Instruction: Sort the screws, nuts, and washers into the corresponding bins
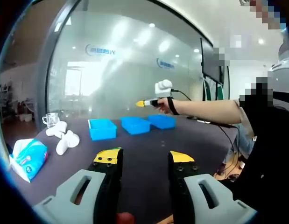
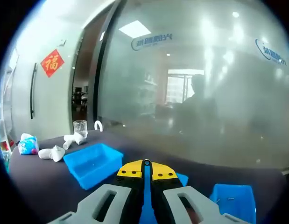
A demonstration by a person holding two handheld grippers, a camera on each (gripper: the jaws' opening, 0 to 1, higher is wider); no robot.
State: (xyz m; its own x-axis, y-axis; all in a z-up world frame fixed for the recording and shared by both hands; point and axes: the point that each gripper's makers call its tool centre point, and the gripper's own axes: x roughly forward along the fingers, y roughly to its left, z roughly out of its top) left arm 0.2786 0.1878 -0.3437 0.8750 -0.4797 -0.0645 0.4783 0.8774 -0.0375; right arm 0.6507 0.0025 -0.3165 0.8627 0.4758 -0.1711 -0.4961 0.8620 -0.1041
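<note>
Carrying a small ring-shaped piece, probably a washer or nut (image 2: 146, 163), toward the bins appears to be the step in hand. In the right gripper view the right gripper (image 2: 146, 169) is seen with its yellow-tipped jaws pressed together, the little ring nipped at their very tips and standing on edge above them; whether it is a nut or a washer cannot be told at this size. Being round, it has no long axis to speak of, and its flat face is turned toward the camera. Below and ahead, three blue bins are set in a row on the dark table (image 2: 37, 182): the left bin (image 2: 94, 164), the middle bin (image 2: 182, 178) just beyond the jaws, and the right bin (image 2: 233, 198), in which a few small parts are faintly made out.

In the left gripper view the left gripper (image 1: 145, 161) is held with its jaws spread and nothing between them, low over the table.

Next, the matching bin must be chosen, the tips lowered over it, and the pinch released so the piece drops inside.
</note>
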